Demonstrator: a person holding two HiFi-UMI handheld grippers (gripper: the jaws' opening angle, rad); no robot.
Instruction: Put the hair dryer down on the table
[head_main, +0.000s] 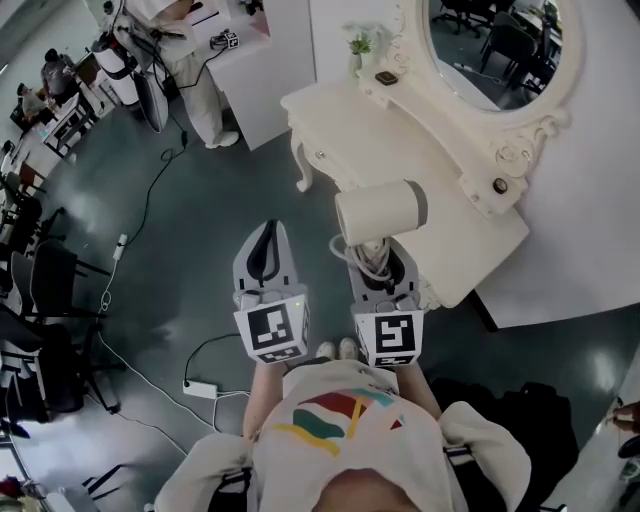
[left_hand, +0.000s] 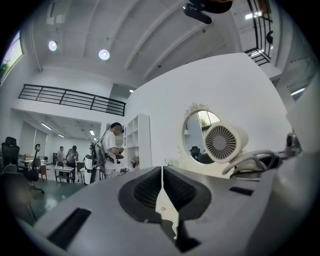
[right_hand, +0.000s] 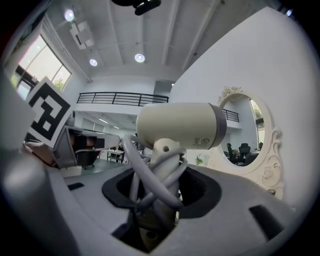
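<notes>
The jaws of the right gripper (right_hand: 159, 202) are clamped on the handle of a cream hair dryer (right_hand: 180, 126). Its grey cord (right_hand: 150, 175) is looped several times round that handle, right where the jaws hold it. The handle runs out ahead of the jaws. The barrel sits crosswise beyond their tips, with the grey-banded end toward the mirror side and the round vent grille toward the other gripper.

The jaws of the left gripper (left_hand: 162, 187) are together with nothing between them. It is held level just beside the right one, over the floor.

In the head view the hair dryer (head_main: 380, 212) is carried in the air at the near edge of the white dressing table's tabletop (head_main: 335, 105), not lying on it. The right gripper (head_main: 383, 262) and a loop of cord (head_main: 362, 258) show just behind it, and the left gripper (head_main: 268, 240) is to its left.

At the back of the tabletop stands an oval mirror (head_main: 500, 45) in an ornate white frame. A small potted plant (head_main: 360, 44) and a small dark object (head_main: 386, 77) sit on the raised ledge beside it.

The floor (head_main: 200, 230) is dark grey-green, and a white power strip (head_main: 201, 388) and cables lie on it. A person in white (head_main: 190, 60) stands well apart near a white cabinet.
</notes>
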